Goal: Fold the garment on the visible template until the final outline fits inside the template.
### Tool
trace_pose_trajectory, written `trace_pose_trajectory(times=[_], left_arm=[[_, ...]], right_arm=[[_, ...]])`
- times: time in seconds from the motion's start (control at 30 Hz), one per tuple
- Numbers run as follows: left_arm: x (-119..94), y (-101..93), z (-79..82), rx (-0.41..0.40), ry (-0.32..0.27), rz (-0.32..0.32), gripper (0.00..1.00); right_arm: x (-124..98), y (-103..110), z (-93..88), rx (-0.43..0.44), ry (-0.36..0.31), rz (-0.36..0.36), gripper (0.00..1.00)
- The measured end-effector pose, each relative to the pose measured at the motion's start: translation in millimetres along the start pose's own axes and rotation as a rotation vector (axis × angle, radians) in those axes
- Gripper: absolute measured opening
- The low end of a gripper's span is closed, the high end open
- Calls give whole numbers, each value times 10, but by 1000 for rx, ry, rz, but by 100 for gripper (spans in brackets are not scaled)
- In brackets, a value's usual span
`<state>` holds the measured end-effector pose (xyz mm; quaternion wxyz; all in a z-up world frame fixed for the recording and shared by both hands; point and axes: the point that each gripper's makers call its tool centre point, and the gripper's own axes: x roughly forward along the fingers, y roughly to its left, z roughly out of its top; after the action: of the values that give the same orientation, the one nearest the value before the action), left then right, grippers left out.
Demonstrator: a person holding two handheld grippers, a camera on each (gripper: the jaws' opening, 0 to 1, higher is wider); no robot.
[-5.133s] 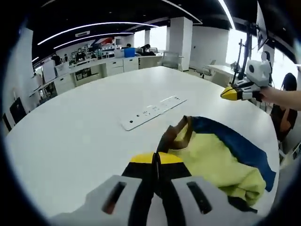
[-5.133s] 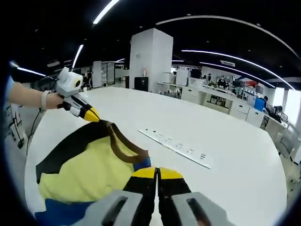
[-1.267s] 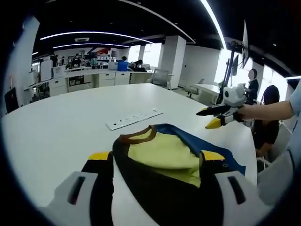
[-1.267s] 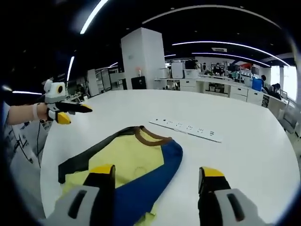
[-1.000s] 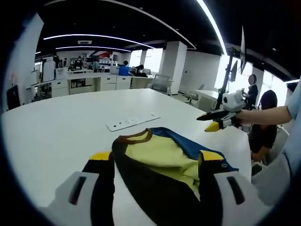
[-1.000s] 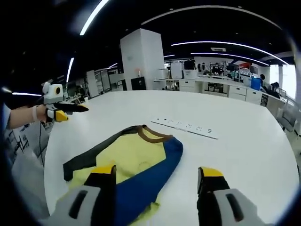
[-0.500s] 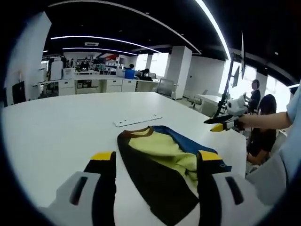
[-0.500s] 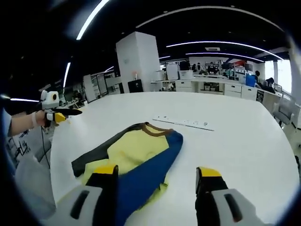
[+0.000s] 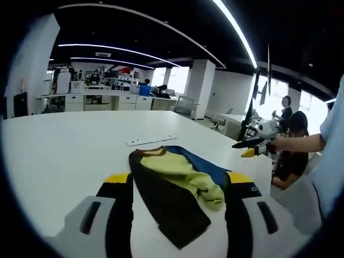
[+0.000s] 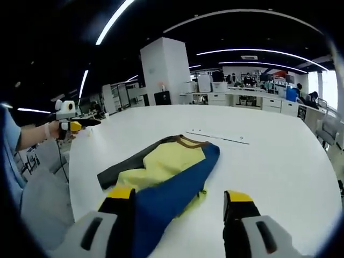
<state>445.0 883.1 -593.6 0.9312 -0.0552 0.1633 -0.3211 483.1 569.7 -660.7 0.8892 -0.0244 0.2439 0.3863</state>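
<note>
White counter [image 9: 59, 145] carries the yellow, blue and black garment [image 9: 177, 185], folded in a bundle near its edge. White power strip [image 9: 150, 141] lies just beyond the garment's collar. Left gripper [image 9: 180, 183] and right gripper [image 10: 177, 200] both hang above the garment, jaws spread, holding nothing.
</note>
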Motion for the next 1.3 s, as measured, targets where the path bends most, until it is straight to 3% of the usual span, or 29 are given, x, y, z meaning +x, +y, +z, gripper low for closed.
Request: trace_pose_trajectory(times=[0.57, 0.83, 1.17, 1.3], left_arm=[[-45, -89, 81, -7, -25, -18, 65], [-70, -137, 102, -14, -34, -26, 66], [-95, -258, 66, -29, -40, -40, 64], [-103, -284, 10, -54, -47, -37, 63]], right_arm=[[-111, 181, -278, 31, 41, 39, 57], [-124, 298, -734, 57, 133, 89, 49], [-135, 439, -1098, 87, 205, 115, 32], [-136, 511, -1187, 135, 213, 134, 26]])
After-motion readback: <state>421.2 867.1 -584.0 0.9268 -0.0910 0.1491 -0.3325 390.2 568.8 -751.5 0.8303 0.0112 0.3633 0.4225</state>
